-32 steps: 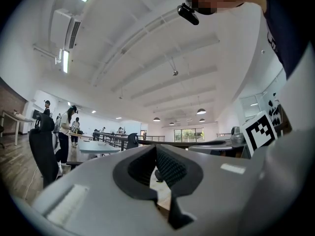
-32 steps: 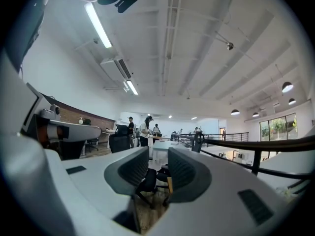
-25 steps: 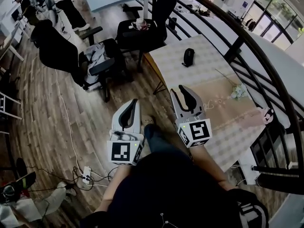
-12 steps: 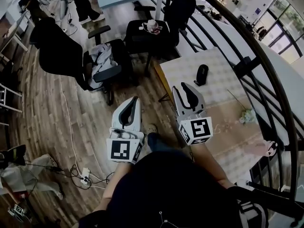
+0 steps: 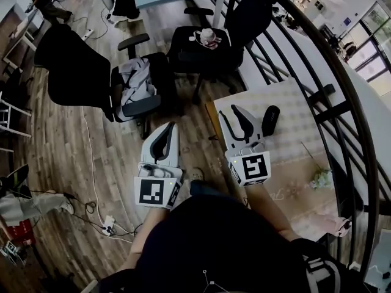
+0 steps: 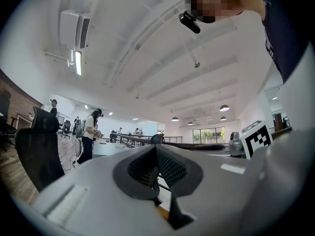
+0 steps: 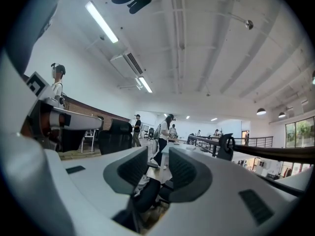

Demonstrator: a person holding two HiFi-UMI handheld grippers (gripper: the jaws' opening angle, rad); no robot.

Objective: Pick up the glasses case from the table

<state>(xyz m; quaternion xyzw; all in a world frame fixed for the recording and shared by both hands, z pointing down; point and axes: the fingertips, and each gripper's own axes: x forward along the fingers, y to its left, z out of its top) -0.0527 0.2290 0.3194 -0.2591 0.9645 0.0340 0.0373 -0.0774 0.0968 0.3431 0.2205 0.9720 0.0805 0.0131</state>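
The black glasses case [image 5: 270, 120] lies on the pale patterned table [image 5: 299, 133], near its left edge. My right gripper [image 5: 232, 113] is held level over the table's corner, just left of the case and apart from it. Its jaws [image 7: 158, 156] stand a little apart with nothing between them, and they have just been opening slightly. My left gripper [image 5: 167, 129] hangs over the wooden floor, well left of the table. In the left gripper view its jaws [image 6: 156, 149] meet, with nothing held. Neither gripper view shows the case.
A black railing [image 5: 317, 96] runs across the table's far side. Black office chairs [image 5: 79, 72], one draped with clothes [image 5: 135, 81], stand ahead on the floor. A flower sprig [image 5: 322, 177] lies on the table. Cables and a power strip [image 5: 110, 224] lie at the left.
The person has walked on: the table and the case have slid down and right in the head view and now lie right beside the right gripper. Both grippers keep their pose.
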